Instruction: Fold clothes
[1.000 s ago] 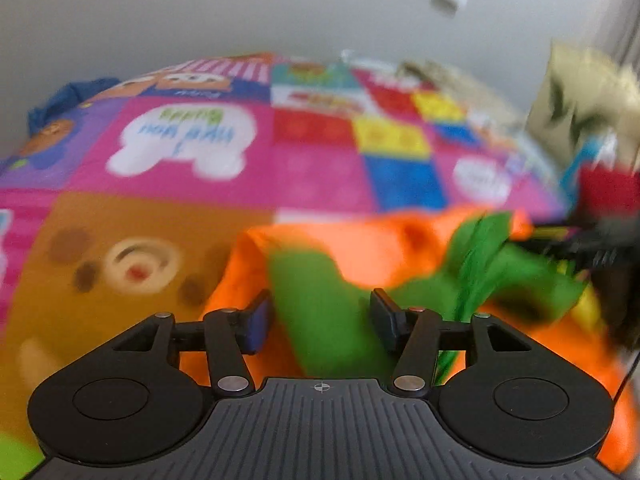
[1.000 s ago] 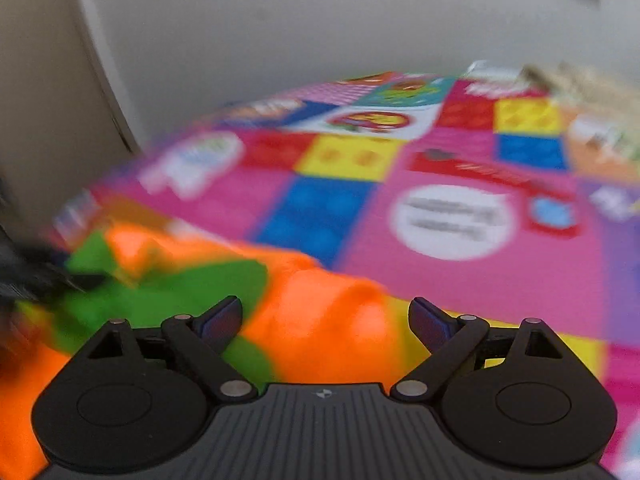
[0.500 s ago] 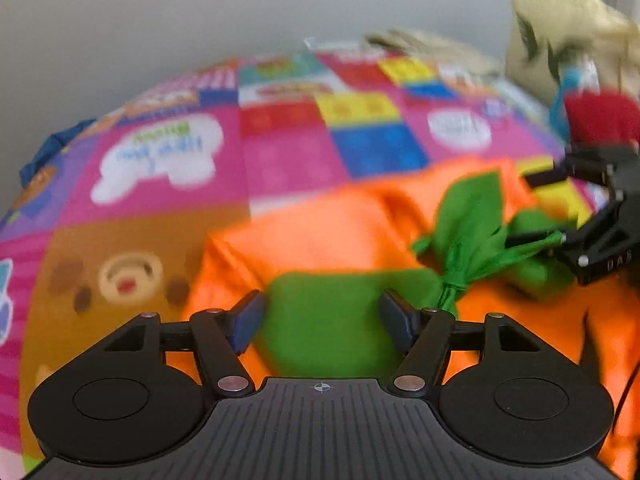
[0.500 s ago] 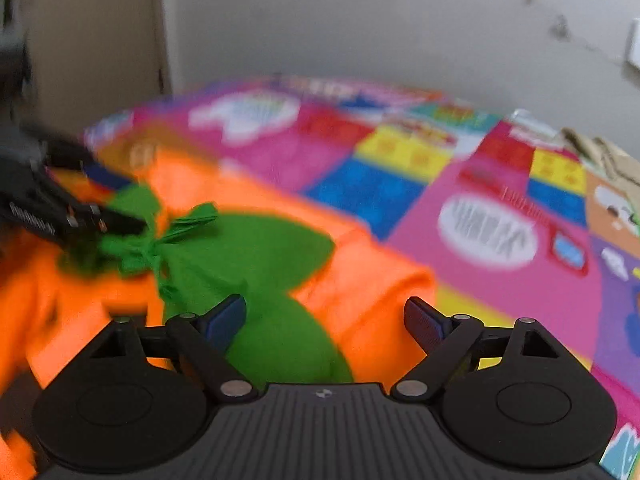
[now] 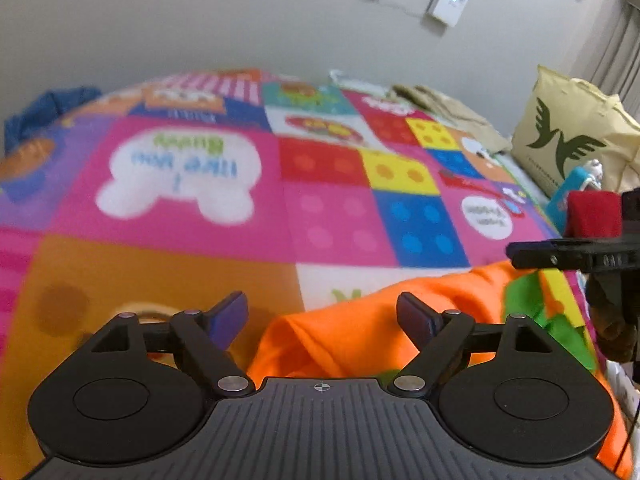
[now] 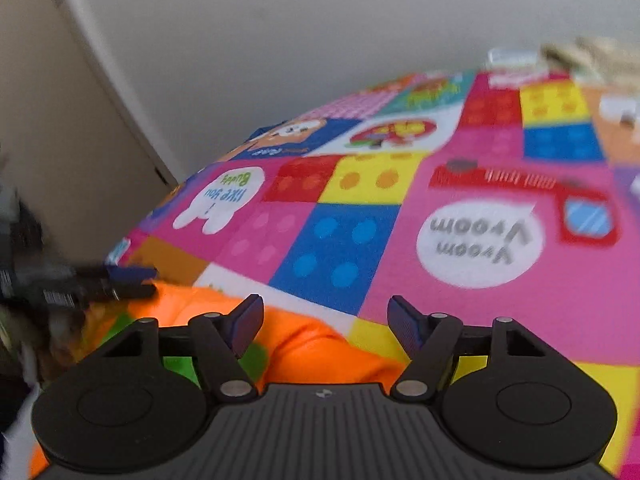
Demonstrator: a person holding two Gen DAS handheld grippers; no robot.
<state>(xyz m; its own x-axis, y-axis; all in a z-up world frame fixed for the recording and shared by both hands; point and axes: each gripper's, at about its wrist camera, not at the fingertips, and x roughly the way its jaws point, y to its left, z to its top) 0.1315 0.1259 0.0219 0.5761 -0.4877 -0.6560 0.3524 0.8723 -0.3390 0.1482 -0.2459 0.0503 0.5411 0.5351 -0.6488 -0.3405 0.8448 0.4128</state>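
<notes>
Pale grey wall [image 5: 200, 20] is seen behind everything in both views, with a small white box [image 5: 447, 3] fixed to it and a thin cable running up from the box. Below it, a brightly patterned play mat [image 5: 336, 216] is spread out, made up of pink, yellow, blue and red squares with white speech-bubble patches; in the right wrist view the same mat [image 6: 480, 184] is shown, and a beige door or panel [image 6: 60, 140] is seen at the left. At the mat's far right edge a cream bag printed with a dark green bird shape [image 5: 572, 140] is propped, and a blue cloth [image 5: 44, 108] is bunched at the far left corner.

An orange garment with green patches [image 5: 360, 332] is laid on the near part of the mat, loosely rumpled, directly ahead of both grippers; in the right wrist view it [image 6: 320, 344] is seen low in the frame, just beyond the fingers.

The left gripper [image 5: 322, 314] is held over the garment's near edge, its jaws having just been opening; they stand well apart, and the orange cloth is seen beyond the gap, not pinched by the pads. The right gripper [image 6: 322, 322] has just been closing its jaws, yet the pads are still separated and nothing is clamped between them. Each gripper's tip is caught at the edge of the other's view, blurred.
</notes>
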